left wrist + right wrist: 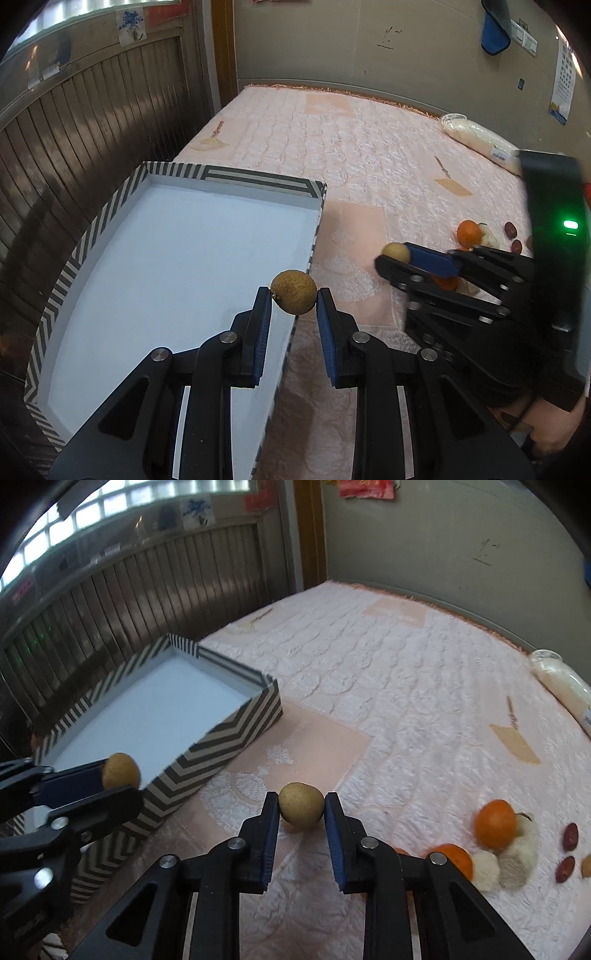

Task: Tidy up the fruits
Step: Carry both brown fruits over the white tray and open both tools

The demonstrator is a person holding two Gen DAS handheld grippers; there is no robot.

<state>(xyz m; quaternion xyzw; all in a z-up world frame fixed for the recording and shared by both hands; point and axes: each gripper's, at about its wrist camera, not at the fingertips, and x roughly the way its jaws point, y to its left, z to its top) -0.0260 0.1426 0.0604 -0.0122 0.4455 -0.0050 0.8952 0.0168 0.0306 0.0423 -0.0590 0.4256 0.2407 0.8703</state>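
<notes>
Pink quilted bedspread (424, 672) meets grey wall (424, 546).

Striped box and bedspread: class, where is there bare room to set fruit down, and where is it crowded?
The box floor is bare from wall to wall. The bedspread is free between box and pillow. It is crowded by the oranges and dates.

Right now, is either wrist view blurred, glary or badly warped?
Left wrist view: mostly sharp on the left tool and its longan; the right tool smears; the striped box bows from fisheye. Right wrist view: soft overall, oranges slightly blurred, window glaring top left.
</notes>
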